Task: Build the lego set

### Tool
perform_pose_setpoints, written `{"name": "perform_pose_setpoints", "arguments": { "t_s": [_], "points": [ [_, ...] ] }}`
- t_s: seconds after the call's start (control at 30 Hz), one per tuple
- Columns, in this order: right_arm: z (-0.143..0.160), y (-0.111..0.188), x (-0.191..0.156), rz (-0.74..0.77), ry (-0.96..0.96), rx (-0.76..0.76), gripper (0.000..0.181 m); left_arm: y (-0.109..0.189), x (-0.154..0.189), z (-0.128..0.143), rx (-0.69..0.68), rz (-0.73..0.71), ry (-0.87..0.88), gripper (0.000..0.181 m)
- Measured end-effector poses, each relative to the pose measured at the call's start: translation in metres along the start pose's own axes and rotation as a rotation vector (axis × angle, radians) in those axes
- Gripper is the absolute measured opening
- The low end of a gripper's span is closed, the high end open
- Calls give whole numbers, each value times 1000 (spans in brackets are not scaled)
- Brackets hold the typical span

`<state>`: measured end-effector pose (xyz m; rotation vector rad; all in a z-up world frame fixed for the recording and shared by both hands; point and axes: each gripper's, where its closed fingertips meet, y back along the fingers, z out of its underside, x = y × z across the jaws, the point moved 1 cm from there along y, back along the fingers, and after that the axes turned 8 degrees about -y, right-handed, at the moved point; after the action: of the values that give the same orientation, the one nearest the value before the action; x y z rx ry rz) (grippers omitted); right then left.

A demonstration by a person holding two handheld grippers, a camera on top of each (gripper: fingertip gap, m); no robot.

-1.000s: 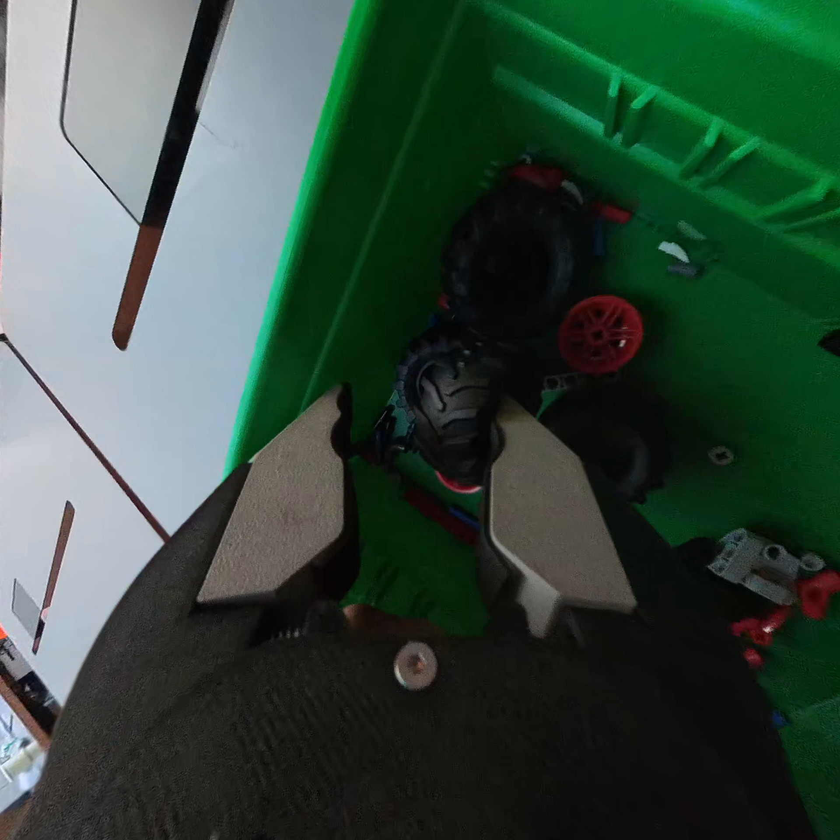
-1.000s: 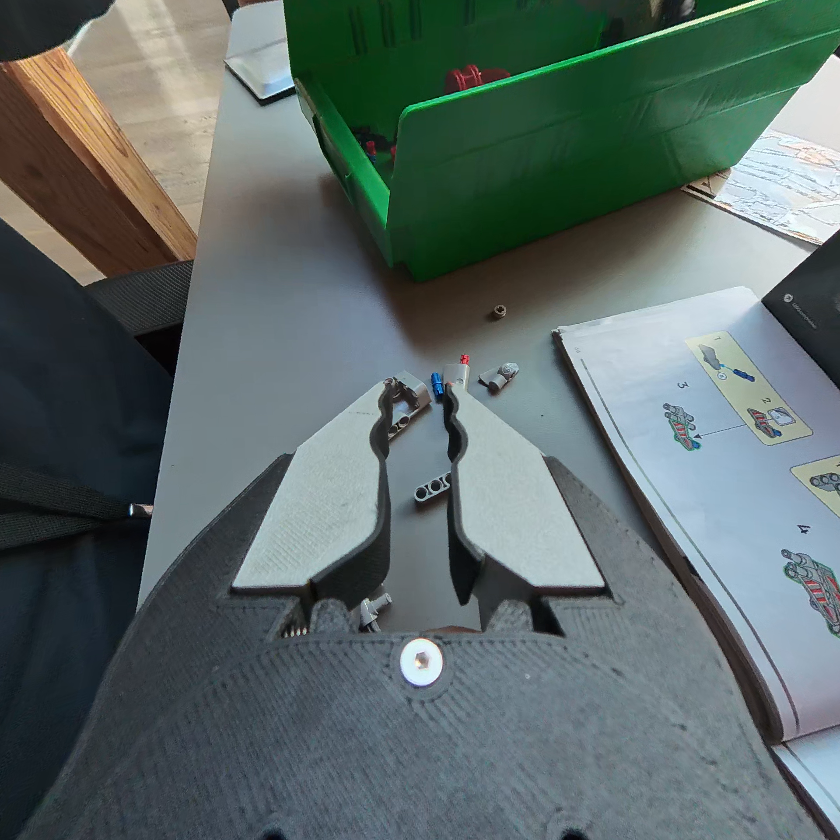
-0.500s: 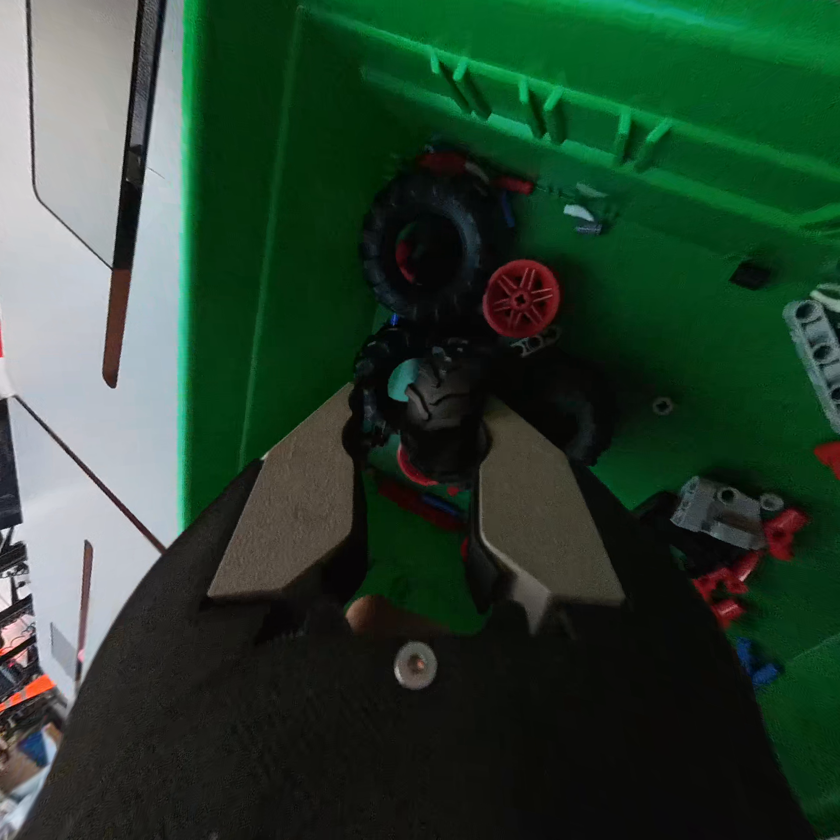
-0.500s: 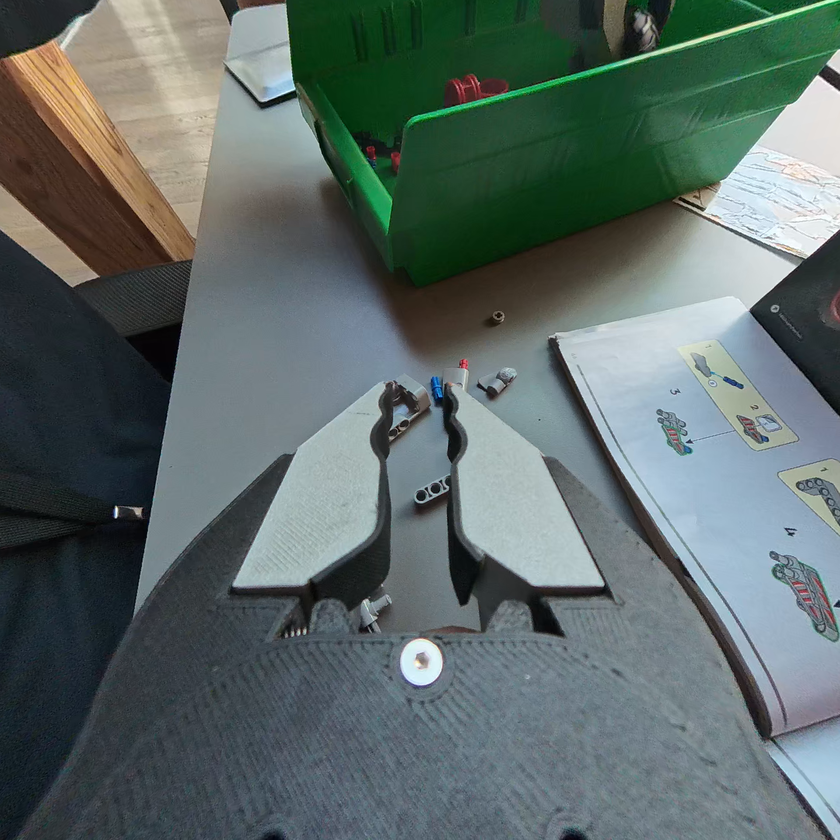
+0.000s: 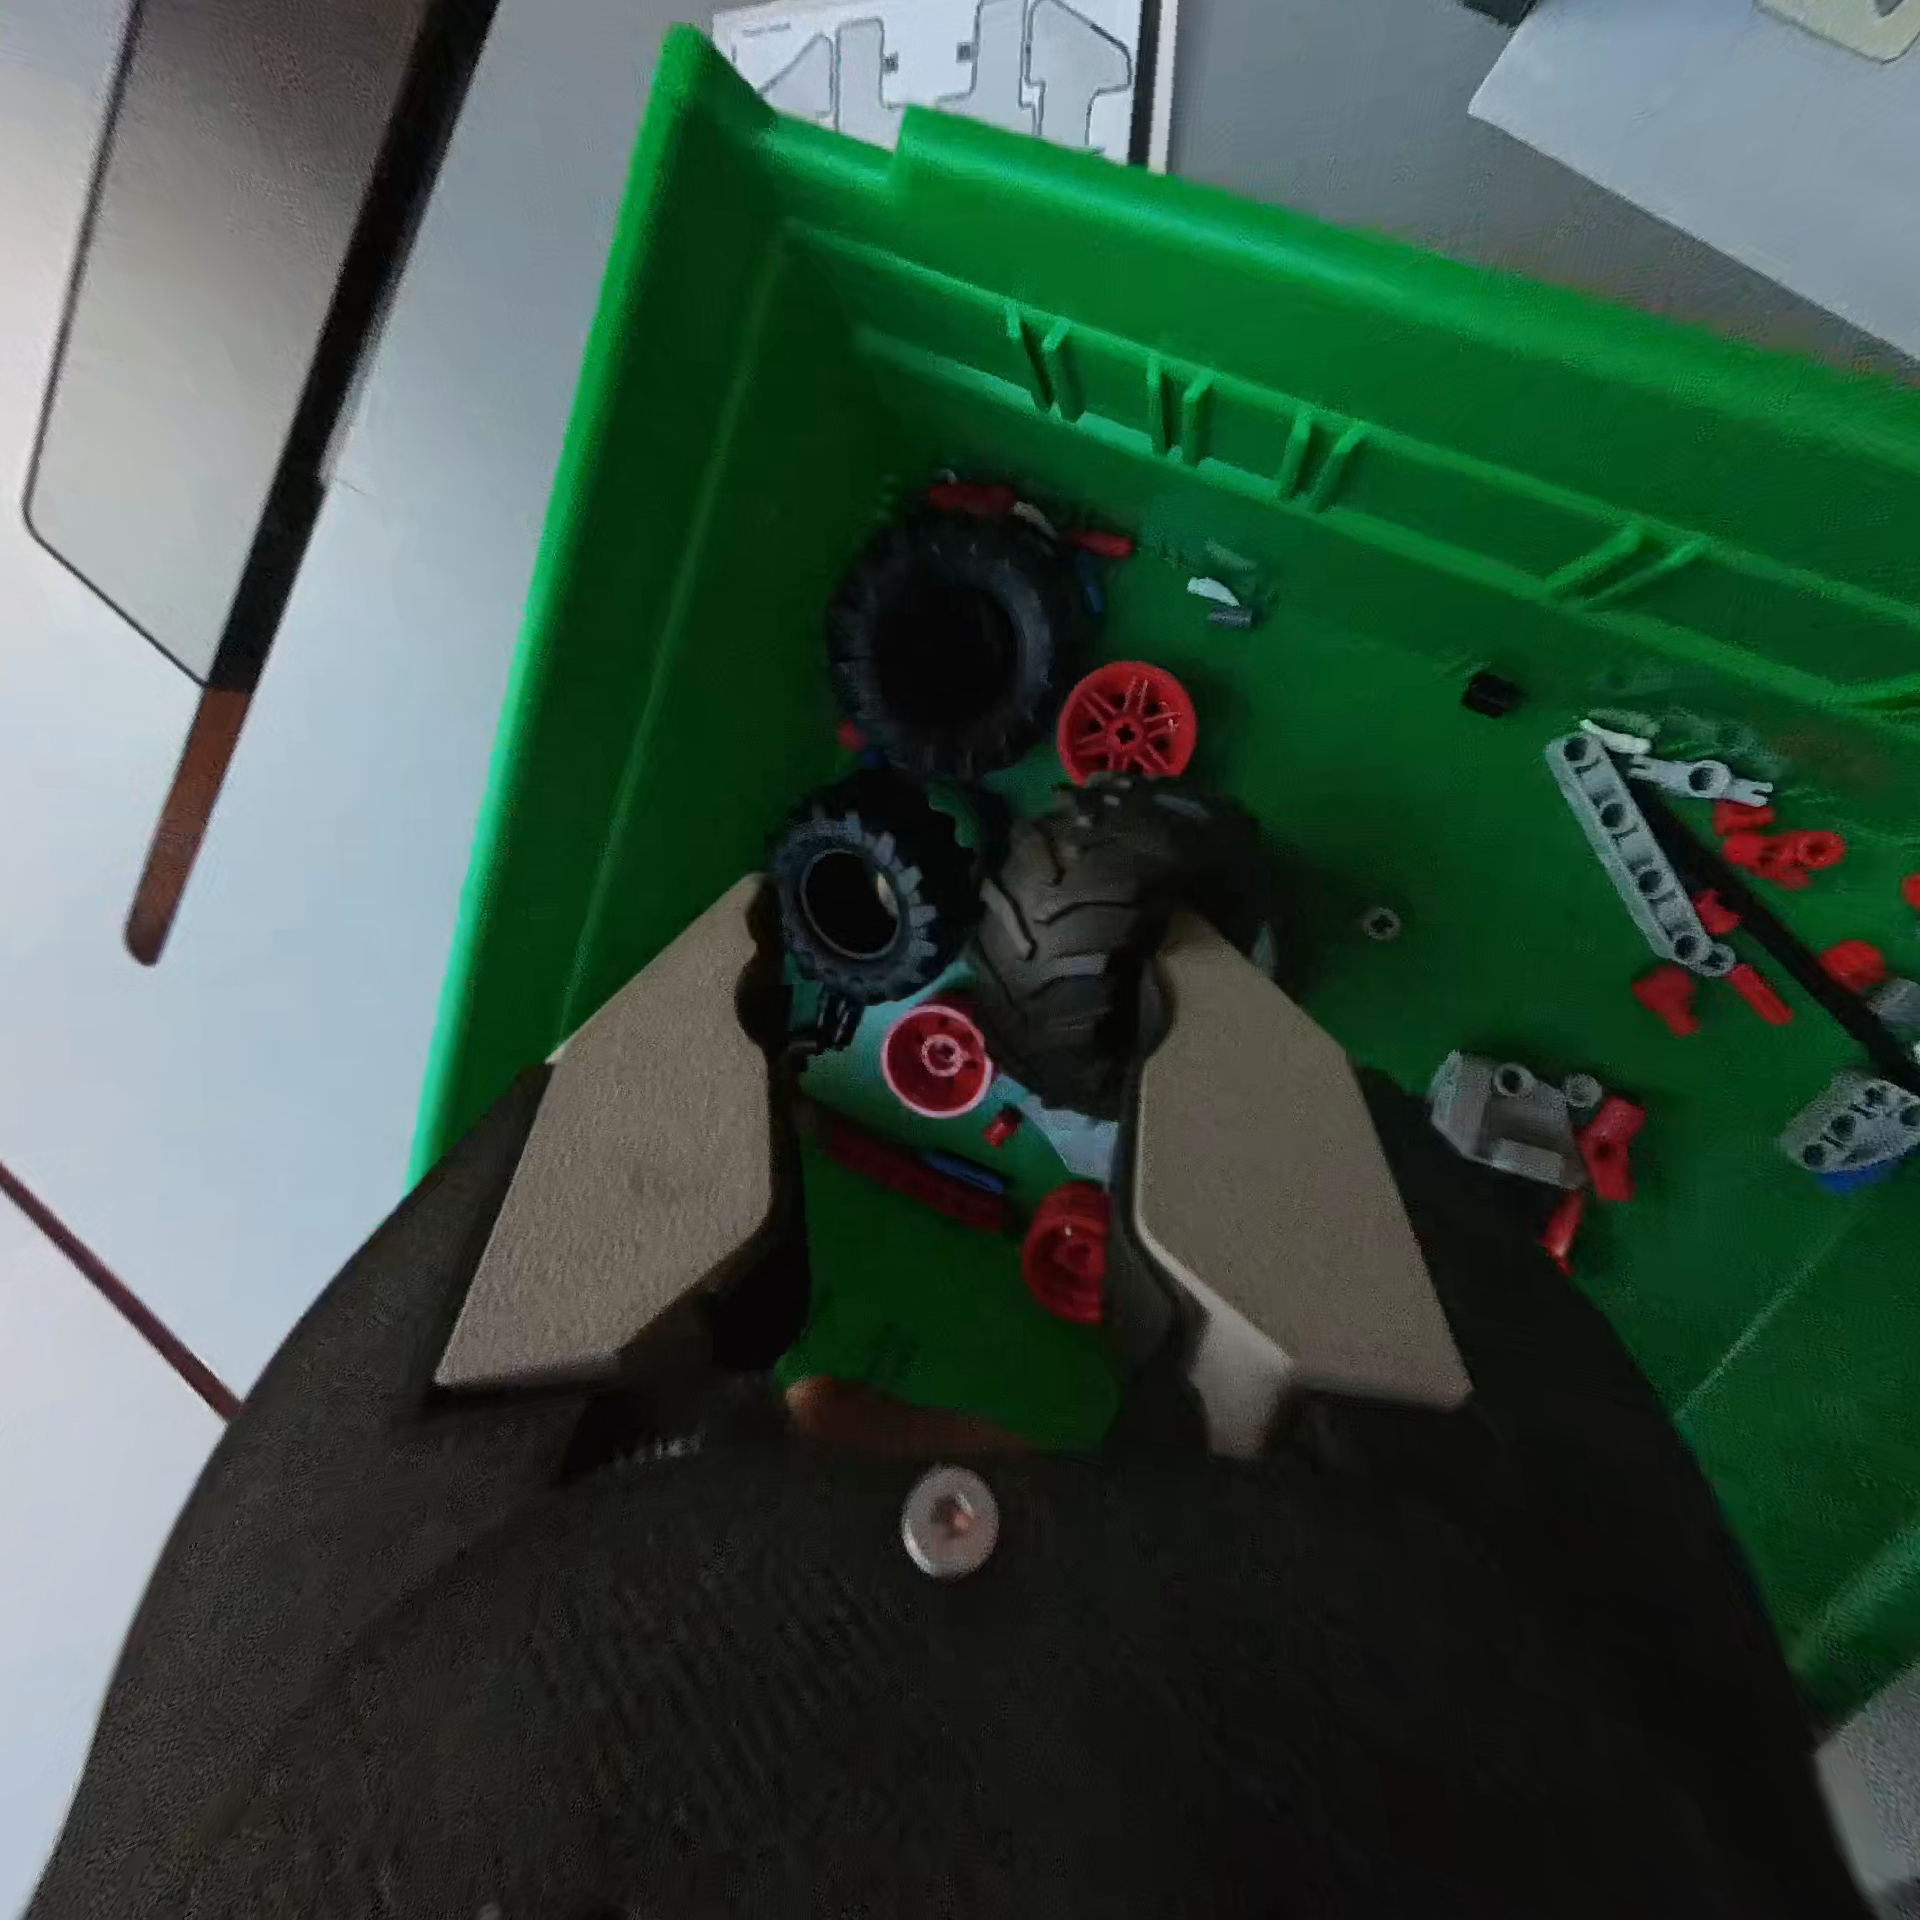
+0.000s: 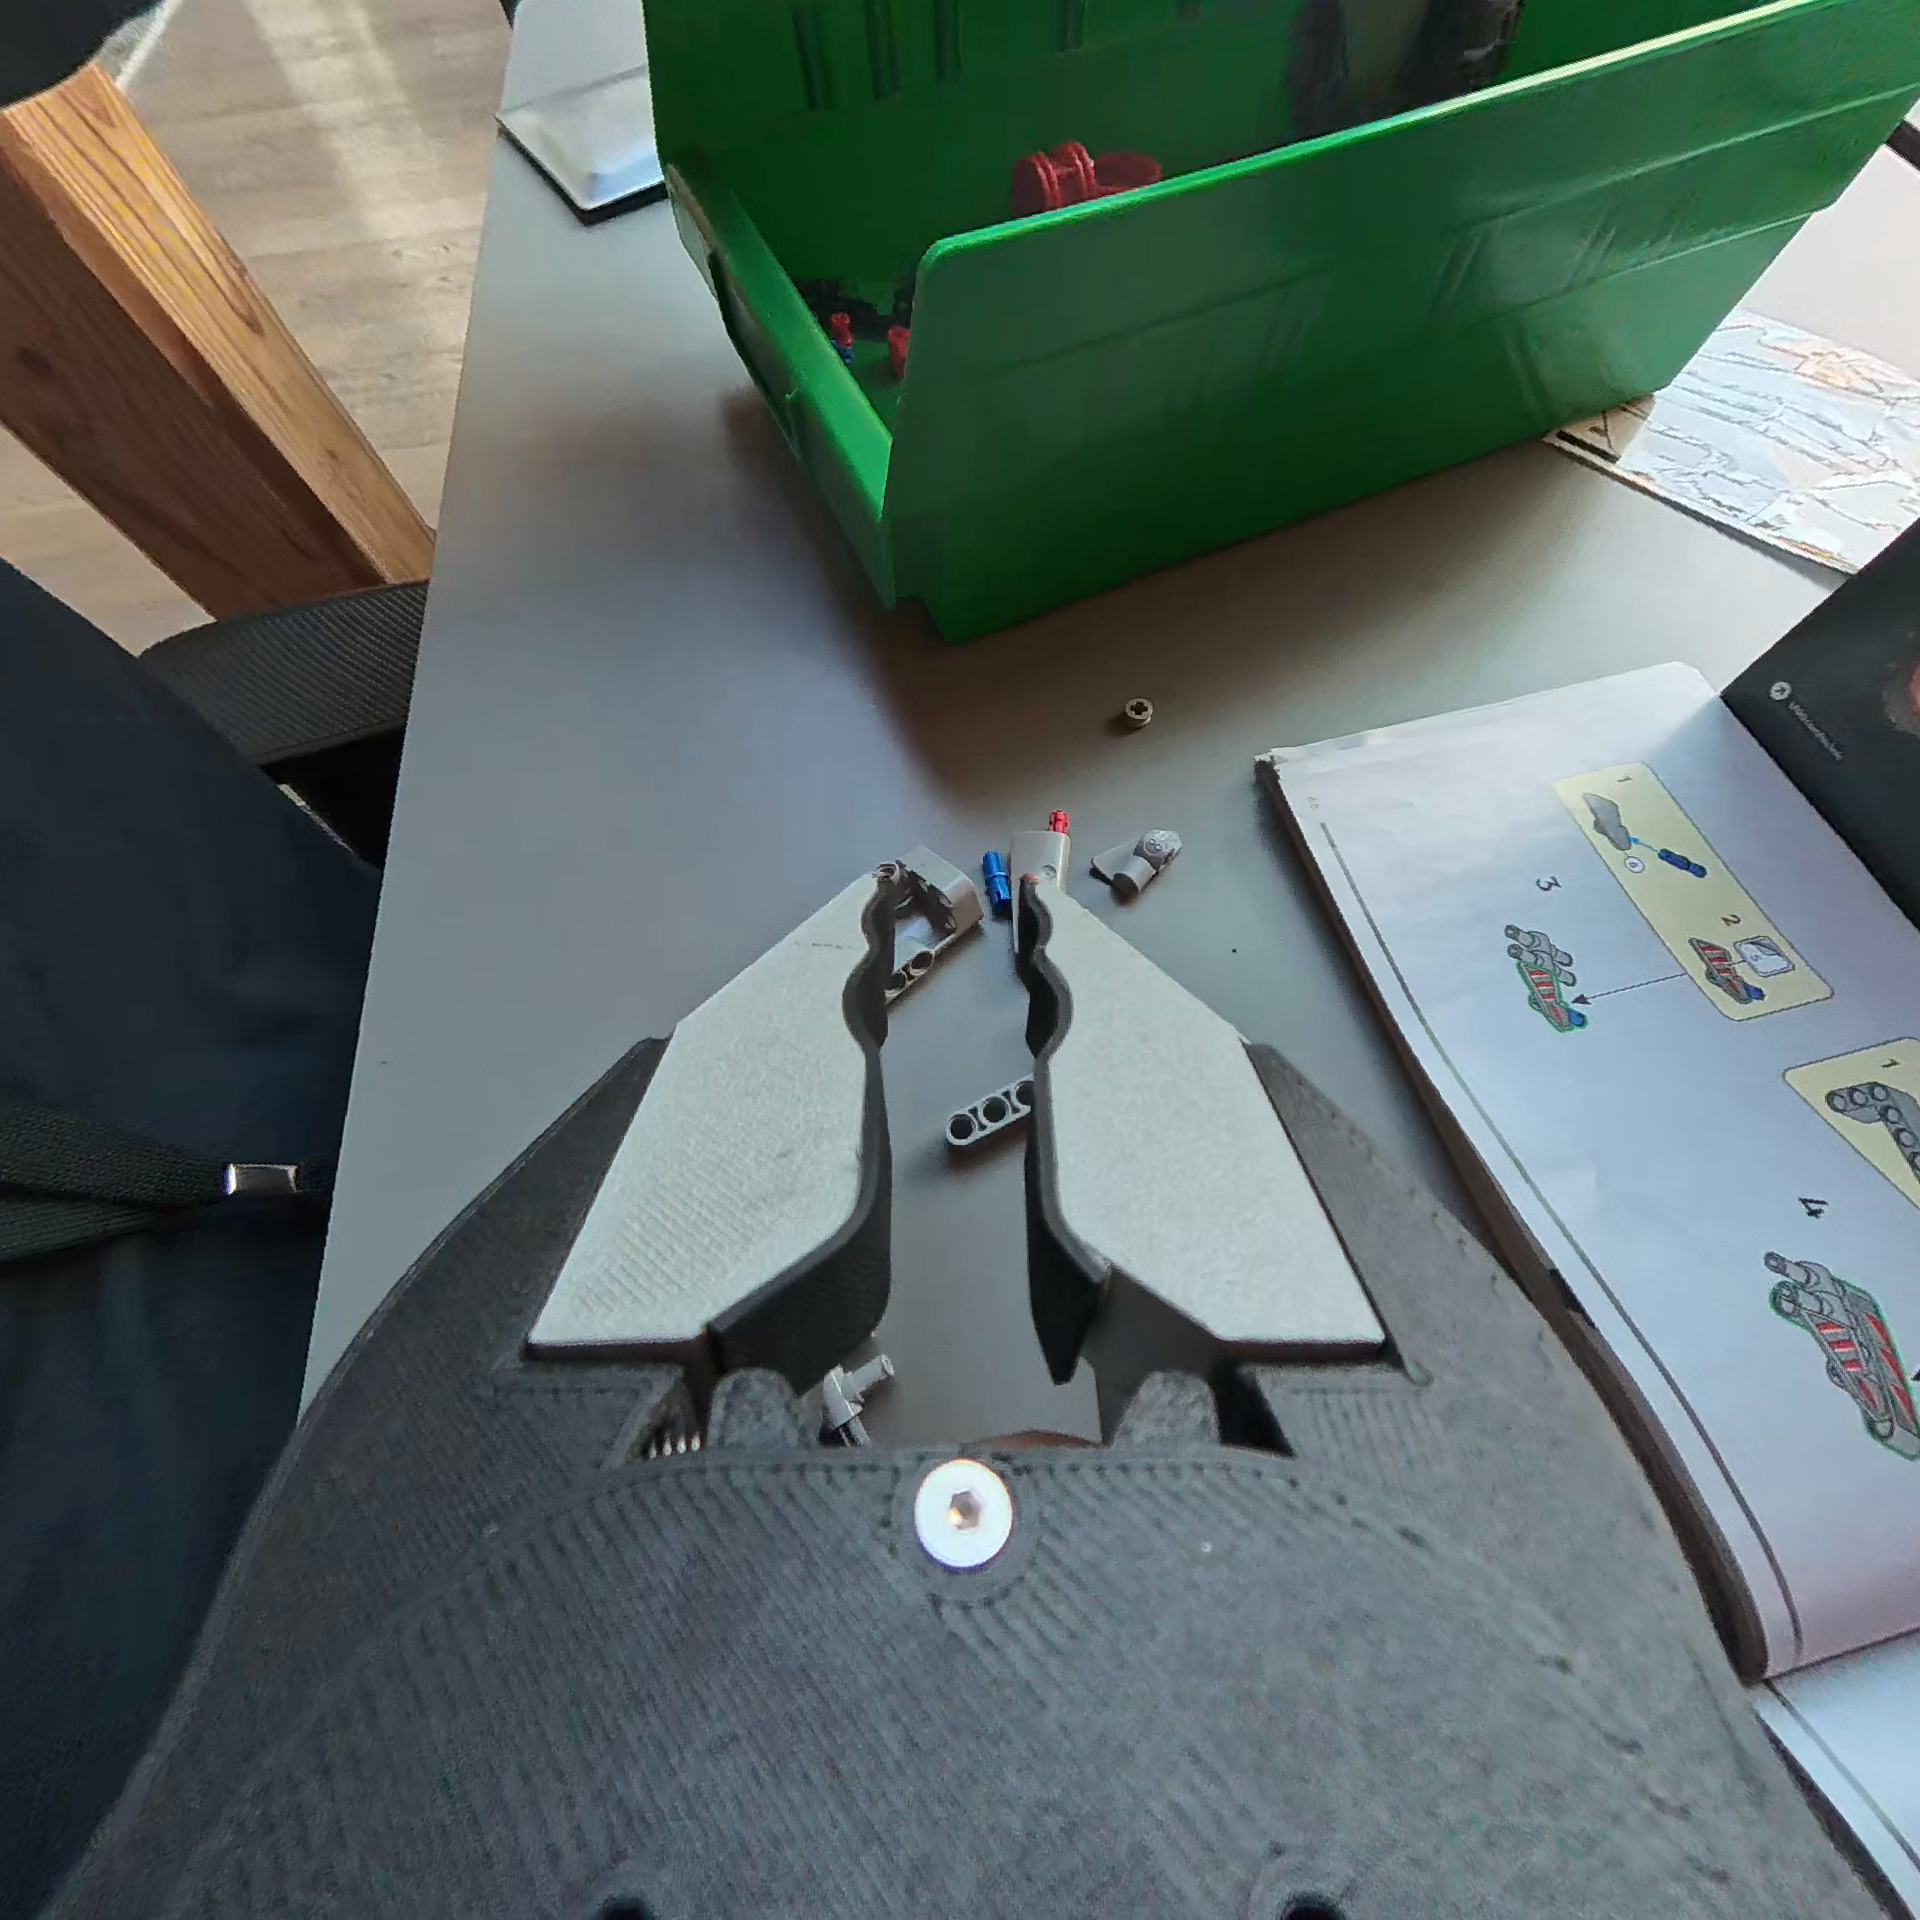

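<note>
The left gripper (image 5: 961,914) hangs in the green bin (image 5: 665,582), jaws spread wide — a small tyre (image 5: 857,899) and a bigger black tyre (image 5: 1081,935) between the tips; whether they grip, I cannot tell. At twelve o'clock, a red wheel hub (image 5: 1125,724). The right gripper (image 6: 951,894) hovers narrowly parted over the grey table (image 6: 623,727) — loose grey pieces (image 6: 930,914) around its tips, instruction booklet (image 6: 1621,1039) at three o'clock.

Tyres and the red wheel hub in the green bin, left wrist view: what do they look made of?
The big tyre and the small tyre look like soft black rubber: matte, with deep moulded tread lugs. The red wheel hub looks like hard glossy plastic, with crisp spokes and a sheen. The green bin seems to be rigid moulded plastic, judging by its stiffening ribs.
</note>
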<state>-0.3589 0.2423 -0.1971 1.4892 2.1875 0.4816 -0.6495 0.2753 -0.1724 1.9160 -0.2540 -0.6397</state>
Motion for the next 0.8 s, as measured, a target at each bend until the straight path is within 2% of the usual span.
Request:
{"name": "perform_pose_setpoints", "arguments": {
  "t_s": [0.07, 0.1, 0.13, 0.2, 0.33, 0.4, 0.53, 0.57, 0.67, 0.73, 0.8],
  "points": [
    [-1, 0, -1, -6, -7, 6, 22, 12, -2, -10, 102, -47, -85, 37],
    [-2, 1, -1, -8, -9, 8, 23, 20, 5, -14, 154, -53, -147, 35],
    [-2, 1, -1, -7, -9, 13, 24, 29, 16, -18, 207, -33, -215, 39],
    [-6, 2, -1, -8, -11, 29, 24, 46, 45, -26, 313, 23, -315, 60],
    [-27, 2, -6, -59, -70, 120, 27, 66, 85, -43, 397, -55, -380, 73],
    [-48, 1, -13, -100, -95, 184, 30, 76, 106, -53, 472, -72, -399, 77],
    [-89, -11, -34, -169, -78, 256, 38, 87, 145, -67, 528, -138, -474, 82],
    [-95, -16, -40, -179, -65, 253, 39, 89, 150, -68, 526, -167, -492, 75],
    [-106, -36, -41, -110, -8, 226, 38, 96, 161, -68, 543, -197, -512, 79],
    [-115, -41, -37, -62, 13, 233, 30, 101, 154, -63, 528, -263, -506, 76],
    [-123, -42, -40, -76, 31, 239, 22, 110, 152, -58, 564, -255, -471, 77]
  ]
}}
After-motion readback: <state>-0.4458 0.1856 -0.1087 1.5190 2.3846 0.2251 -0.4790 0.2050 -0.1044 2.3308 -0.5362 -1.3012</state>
